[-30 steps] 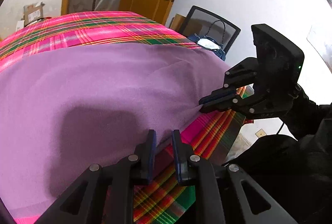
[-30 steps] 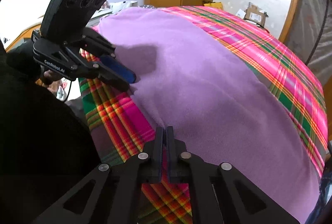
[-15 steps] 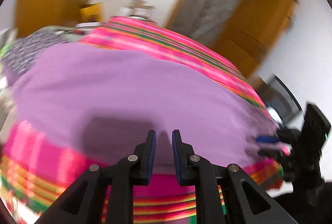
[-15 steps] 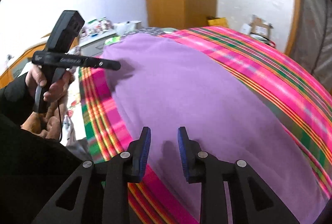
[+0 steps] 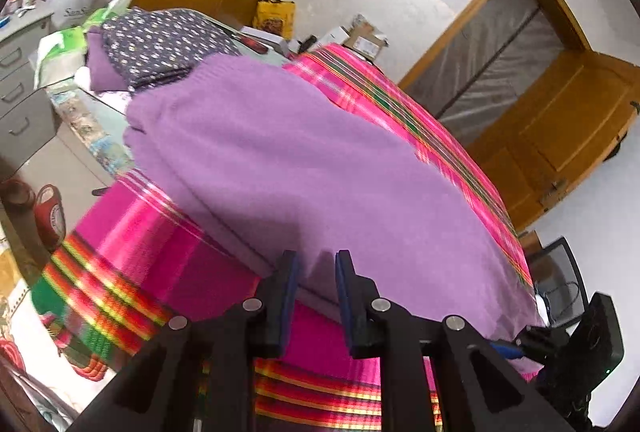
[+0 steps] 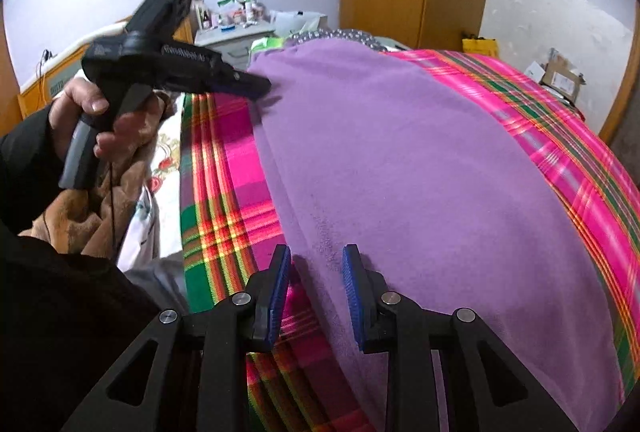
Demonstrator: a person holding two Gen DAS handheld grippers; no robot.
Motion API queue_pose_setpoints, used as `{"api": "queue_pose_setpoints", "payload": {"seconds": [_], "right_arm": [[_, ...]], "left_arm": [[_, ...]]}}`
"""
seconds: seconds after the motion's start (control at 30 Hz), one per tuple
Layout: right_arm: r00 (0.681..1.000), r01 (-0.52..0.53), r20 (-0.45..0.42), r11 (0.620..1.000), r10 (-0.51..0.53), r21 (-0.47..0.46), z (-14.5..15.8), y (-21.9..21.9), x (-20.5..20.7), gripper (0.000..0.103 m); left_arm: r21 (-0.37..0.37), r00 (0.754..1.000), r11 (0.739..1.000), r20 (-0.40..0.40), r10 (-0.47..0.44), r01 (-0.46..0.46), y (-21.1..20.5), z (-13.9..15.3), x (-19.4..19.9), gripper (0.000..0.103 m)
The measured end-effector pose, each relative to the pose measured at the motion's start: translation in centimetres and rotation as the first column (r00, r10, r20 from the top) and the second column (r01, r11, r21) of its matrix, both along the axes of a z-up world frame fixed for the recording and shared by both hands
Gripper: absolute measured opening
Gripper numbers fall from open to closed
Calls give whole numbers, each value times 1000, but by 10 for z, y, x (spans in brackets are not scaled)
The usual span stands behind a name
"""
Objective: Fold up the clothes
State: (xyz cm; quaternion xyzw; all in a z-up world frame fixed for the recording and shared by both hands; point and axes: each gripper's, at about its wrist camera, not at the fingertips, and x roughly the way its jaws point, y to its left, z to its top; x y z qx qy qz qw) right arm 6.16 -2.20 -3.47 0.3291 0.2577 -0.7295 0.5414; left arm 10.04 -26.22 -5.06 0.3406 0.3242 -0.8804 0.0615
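Observation:
A purple fleece garment [image 5: 300,160] lies spread flat over a pink plaid blanket [image 5: 160,232] on a bed. My left gripper [image 5: 316,264] is open, with the garment's near edge lying between its fingers. In the right wrist view the same garment [image 6: 400,160] fills the middle. My right gripper [image 6: 316,264] is open too, straddling the garment's near edge where it meets the blanket [image 6: 216,160]. A hand holds the left gripper [image 6: 260,88] at the garment's far left corner. The right gripper [image 5: 516,348] shows at the lower right of the left wrist view, beside the hem.
Folded dark floral fabric [image 5: 168,40] lies past the garment's far end. Grey drawers [image 5: 16,100] and a red slipper [image 5: 50,212] are to the left of the bed, a wooden door [image 5: 560,136] and a chair [image 5: 560,272] to the right. Brown fabric [image 6: 100,200] hangs under the hand.
My right gripper was shut at the hem and has opened. The left gripper has swung away from the right one to the garment's left end.

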Motion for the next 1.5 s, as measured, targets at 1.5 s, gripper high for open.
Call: {"api": "queue_pose_setpoints", "payload": {"seconds": [1.5], "right_arm": [[999,45,-19,997,-46,-66,26,-25,-20,29]], "left_arm": [[29,951,950,7,310,-310,-117,-5,-7,6]]}}
